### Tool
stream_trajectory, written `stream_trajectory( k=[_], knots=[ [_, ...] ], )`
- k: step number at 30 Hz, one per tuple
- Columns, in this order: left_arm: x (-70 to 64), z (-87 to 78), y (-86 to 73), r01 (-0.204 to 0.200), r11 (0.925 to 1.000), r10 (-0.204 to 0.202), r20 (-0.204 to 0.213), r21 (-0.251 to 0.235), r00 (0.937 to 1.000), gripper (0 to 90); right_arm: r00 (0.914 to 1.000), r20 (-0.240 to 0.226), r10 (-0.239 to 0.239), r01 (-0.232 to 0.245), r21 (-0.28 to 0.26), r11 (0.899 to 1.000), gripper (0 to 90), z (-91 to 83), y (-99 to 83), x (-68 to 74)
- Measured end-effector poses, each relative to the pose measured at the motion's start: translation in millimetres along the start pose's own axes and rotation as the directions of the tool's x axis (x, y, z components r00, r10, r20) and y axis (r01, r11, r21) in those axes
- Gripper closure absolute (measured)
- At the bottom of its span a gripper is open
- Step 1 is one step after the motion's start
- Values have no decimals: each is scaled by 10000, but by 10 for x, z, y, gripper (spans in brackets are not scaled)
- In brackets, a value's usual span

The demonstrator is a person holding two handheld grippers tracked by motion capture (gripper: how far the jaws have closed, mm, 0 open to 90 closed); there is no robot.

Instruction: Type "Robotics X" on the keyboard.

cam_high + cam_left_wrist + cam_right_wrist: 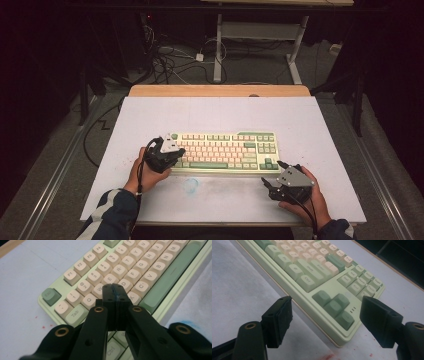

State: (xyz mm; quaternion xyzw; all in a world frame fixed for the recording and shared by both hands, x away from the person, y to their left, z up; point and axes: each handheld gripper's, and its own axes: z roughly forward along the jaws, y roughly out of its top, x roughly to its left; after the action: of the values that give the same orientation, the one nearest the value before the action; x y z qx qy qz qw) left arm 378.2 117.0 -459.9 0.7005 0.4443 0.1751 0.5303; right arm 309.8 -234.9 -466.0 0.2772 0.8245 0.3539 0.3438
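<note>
A white tabletop (220,115) carries a pale green keyboard (225,152) with cream keys, lying with its long axis across the tabletop from the person's left to right, its spacebar edge toward the person. The left gripper (172,148) sits over the keyboard's left end, and the left gripper view shows its jaws pressed flat together with nothing between them, their joined tip hovering over or touching the letter keys near the S and D area, between the Tab key (76,314) and the spacebar (172,275); whether the tip actually presses a key cannot be told. The right gripper (272,185) rests on the tabletop just off the keyboard's near right corner, jaws spread wide and empty. From its own view the keyboard lies ahead and slightly up, the corner with the arrow keys (334,307) framed between the two jaws but not touched by them. The deciding relation is that the left gripper is already on the keys, while the right one stands apart at the corner; the keyboard's length runs away from the right gripper toward the left one. Judging from this, a key press with the clenched left tip looks like the work in hand, and the right gripper could steady the corner.
</note>
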Motion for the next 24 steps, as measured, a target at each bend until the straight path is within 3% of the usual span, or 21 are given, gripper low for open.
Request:
stream_trajectory(
  k=[9,18,24],
  knots=[
    [-45,169,-7,-91,9991,92,-14,402,10000,867,10000,-38,-76,76,41,10000,269,5,0,4],
    [-32,210,-36,-162,9978,171,-122,648,9998,867,9998,-123,-131,133,120,9998,269,18,-5,11],
    [-35,185,-3,-107,9990,113,-126,427,9999,857,9997,-162,-187,190,192,9996,269,20,-5,18]
  ],
)
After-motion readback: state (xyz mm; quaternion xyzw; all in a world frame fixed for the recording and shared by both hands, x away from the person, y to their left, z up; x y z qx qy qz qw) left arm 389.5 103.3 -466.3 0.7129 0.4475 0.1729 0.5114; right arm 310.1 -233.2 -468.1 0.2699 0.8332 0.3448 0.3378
